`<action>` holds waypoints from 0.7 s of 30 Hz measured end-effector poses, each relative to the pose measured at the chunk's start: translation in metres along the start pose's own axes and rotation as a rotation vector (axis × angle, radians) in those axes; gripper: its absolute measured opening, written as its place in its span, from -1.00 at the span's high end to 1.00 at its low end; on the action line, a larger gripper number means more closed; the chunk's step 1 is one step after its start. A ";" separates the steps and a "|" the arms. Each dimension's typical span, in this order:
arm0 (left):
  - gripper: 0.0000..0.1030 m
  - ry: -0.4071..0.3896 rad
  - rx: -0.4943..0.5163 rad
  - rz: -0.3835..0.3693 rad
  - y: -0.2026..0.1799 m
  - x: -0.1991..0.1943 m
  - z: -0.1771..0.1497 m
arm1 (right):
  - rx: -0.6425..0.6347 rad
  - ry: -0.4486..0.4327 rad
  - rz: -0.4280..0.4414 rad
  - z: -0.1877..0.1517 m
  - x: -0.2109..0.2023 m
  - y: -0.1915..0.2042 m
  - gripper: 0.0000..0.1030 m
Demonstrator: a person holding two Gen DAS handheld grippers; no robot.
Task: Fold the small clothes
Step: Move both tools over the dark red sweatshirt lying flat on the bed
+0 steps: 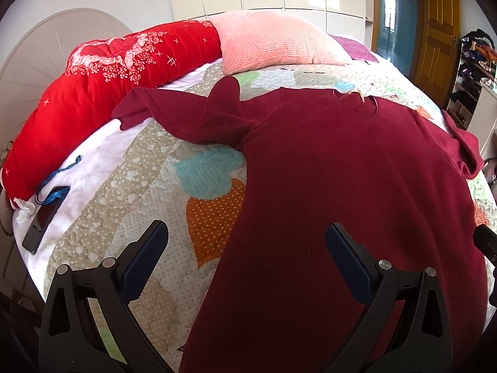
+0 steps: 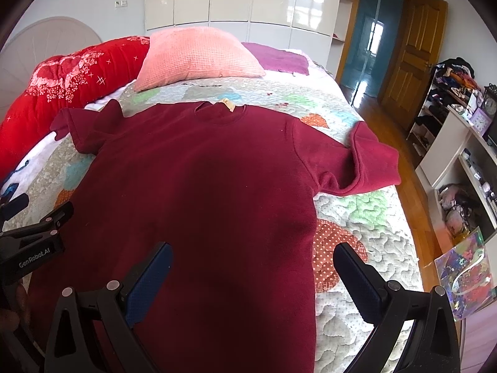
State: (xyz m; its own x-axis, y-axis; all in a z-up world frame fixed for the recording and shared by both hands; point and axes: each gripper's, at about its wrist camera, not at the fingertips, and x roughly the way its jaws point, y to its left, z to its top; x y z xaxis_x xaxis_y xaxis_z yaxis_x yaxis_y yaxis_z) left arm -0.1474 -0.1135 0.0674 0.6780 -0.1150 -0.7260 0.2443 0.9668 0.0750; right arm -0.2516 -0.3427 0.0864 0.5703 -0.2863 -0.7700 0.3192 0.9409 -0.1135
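Observation:
A dark red short-sleeved shirt (image 1: 357, 171) lies flat, front up, on the quilted bed, collar toward the pillows; it also shows in the right wrist view (image 2: 202, 180). Its left sleeve (image 1: 174, 115) is rumpled, its right sleeve (image 2: 363, 161) is bunched near the bed edge. My left gripper (image 1: 247, 237) is open and empty above the shirt's lower left edge. My right gripper (image 2: 253, 256) is open and empty above the shirt's lower right part. The left gripper also shows at the left of the right wrist view (image 2: 40, 214).
The patchwork quilt (image 1: 149, 192) covers the bed. A red bolster (image 1: 102, 84), a pink pillow (image 2: 198, 59) and a purple cloth (image 2: 279, 57) lie at the head. A phone with a blue strap (image 1: 43, 220) lies at the left edge. Shelves (image 2: 459, 143) and wood floor are right.

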 end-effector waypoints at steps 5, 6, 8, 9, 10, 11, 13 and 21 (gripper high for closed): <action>-0.98 0.012 -0.007 -0.021 0.000 0.005 0.002 | -0.004 0.010 -0.008 0.001 0.008 0.001 -0.99; -0.98 0.015 -0.008 -0.023 0.000 0.006 0.002 | -0.004 0.014 -0.008 0.002 0.011 0.001 -0.99; -0.98 0.020 -0.010 -0.026 0.000 0.008 0.002 | -0.004 0.020 -0.007 0.002 0.014 0.002 -0.99; -0.98 0.022 -0.012 -0.028 0.000 0.009 0.002 | -0.004 0.023 -0.005 0.002 0.016 0.002 -0.99; -0.98 0.024 -0.015 -0.030 0.001 0.010 0.002 | -0.003 0.025 -0.003 0.003 0.018 0.002 -0.99; -0.98 0.027 -0.017 -0.032 0.001 0.012 0.002 | -0.003 0.026 -0.002 0.003 0.019 0.003 -0.99; -0.98 0.031 -0.018 -0.033 0.002 0.015 0.003 | -0.006 0.028 -0.001 0.005 0.022 0.005 -0.99; -0.98 0.037 -0.028 -0.023 0.011 0.024 0.008 | -0.011 0.039 0.012 0.013 0.035 0.011 -0.99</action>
State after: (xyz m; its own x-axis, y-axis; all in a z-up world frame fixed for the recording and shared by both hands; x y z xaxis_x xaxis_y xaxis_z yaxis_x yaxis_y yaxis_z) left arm -0.1226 -0.1079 0.0559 0.6462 -0.1288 -0.7522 0.2392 0.9702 0.0394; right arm -0.2183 -0.3444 0.0660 0.5442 -0.2684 -0.7949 0.3045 0.9460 -0.1110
